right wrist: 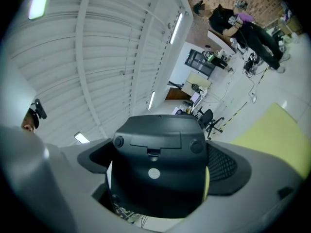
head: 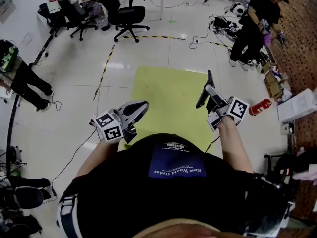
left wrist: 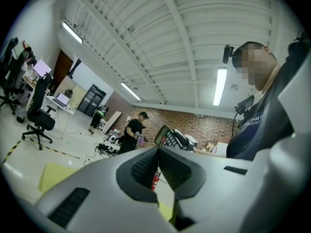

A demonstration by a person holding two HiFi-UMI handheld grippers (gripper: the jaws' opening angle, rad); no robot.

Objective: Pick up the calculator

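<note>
1. We are holding the left gripper up, its jaws pressed together on nothing.
2. We are pinching the calculator in the right gripper, in the air over the yellow mat.
3. A red bottle is lying on the floor just right of the mat.
4. Far off, a person in black is bending over.

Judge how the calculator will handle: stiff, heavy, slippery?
Probably stiff: the calculator shows no bend while clamped in the right gripper. Likely light, since one gripper holds it aloft. Its smooth plastic back could slip if the grip loosens.
</note>
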